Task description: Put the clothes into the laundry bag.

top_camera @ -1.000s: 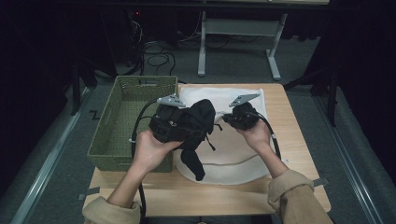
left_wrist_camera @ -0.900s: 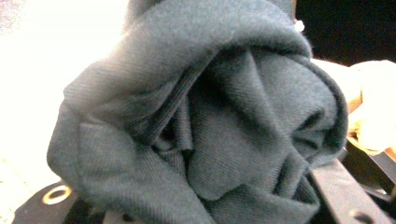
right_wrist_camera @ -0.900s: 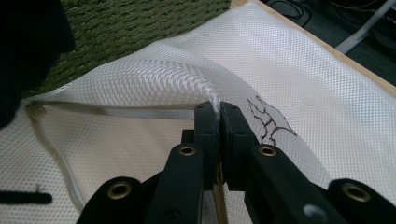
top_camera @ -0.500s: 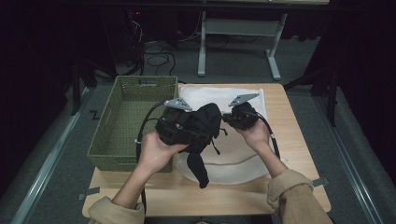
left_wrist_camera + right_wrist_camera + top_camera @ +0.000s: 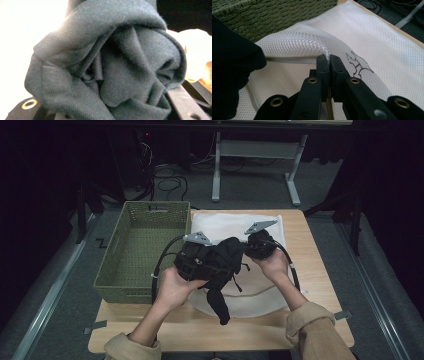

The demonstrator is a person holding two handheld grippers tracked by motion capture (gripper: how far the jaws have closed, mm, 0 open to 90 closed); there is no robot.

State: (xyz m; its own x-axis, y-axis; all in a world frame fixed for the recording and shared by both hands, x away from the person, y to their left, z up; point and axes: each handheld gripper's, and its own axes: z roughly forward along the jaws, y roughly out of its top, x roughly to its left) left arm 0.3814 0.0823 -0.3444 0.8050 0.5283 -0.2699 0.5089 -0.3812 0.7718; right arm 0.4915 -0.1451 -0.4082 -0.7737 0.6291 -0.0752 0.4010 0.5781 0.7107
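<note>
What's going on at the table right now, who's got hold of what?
A person works two handheld grippers over a wooden table. The right gripper is shut on a pinched-up fold of the white mesh bag, lifting its top layer. The left gripper carries a bunched dark garment beside the bag's raised edge, with one end dangling toward the table. The green basket sits at the left. The garment appears to be headed into the bag but is not inside yet.

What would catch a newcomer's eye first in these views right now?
Most striking is the bunched black garment clamped in the left claw at the table's middle, one end dangling over the white mesh bag. Next, the right claw pinches a raised fold of that bag's mesh, jaws shut on it. To the left stands an olive-green woven basket.
</note>
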